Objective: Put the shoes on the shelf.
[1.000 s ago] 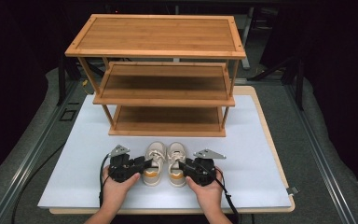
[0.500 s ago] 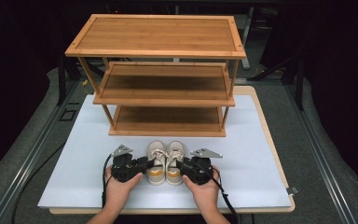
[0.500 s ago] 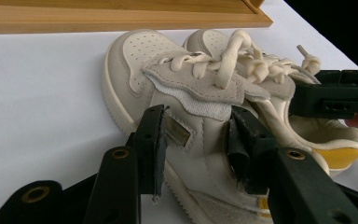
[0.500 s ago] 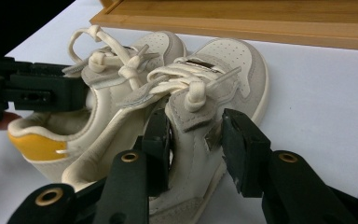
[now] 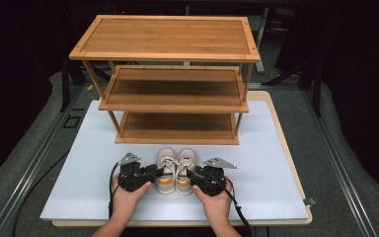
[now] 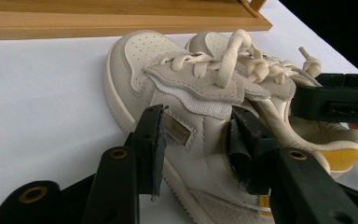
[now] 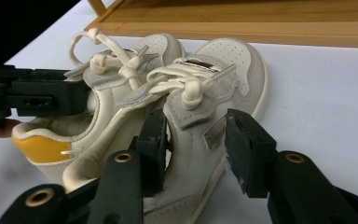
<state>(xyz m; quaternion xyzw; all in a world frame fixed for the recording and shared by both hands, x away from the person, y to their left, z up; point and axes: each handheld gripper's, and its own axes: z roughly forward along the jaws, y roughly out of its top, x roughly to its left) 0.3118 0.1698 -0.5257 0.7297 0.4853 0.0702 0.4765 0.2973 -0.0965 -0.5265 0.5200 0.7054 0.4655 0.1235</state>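
Shoe rack [image 5: 170,74], bamboo, three tiers: stands at the far half of the white table [image 5: 89,148]. Top, middle and bottom shelves hold nothing.

Pair of small cream sneakers, yellow heel patches, laced: set side by side and touching on the table, just in front of the rack's bottom shelf, toes toward the rack.

Left shoe [image 5: 166,168]: outer side faces the left gripper [image 5: 150,174]. In the left gripper view one jaw lies against the outer side wall and the other sits inside the collar; the jaws bracket that wall, not visibly pressed tight.

Right shoe [image 5: 185,167]: right gripper [image 5: 192,175] at its outer side. In the right gripper view the inner jaw touches the upper, the outer jaw stands clear of the side; the jaws are spread.

Both shoes rest flat on the table.
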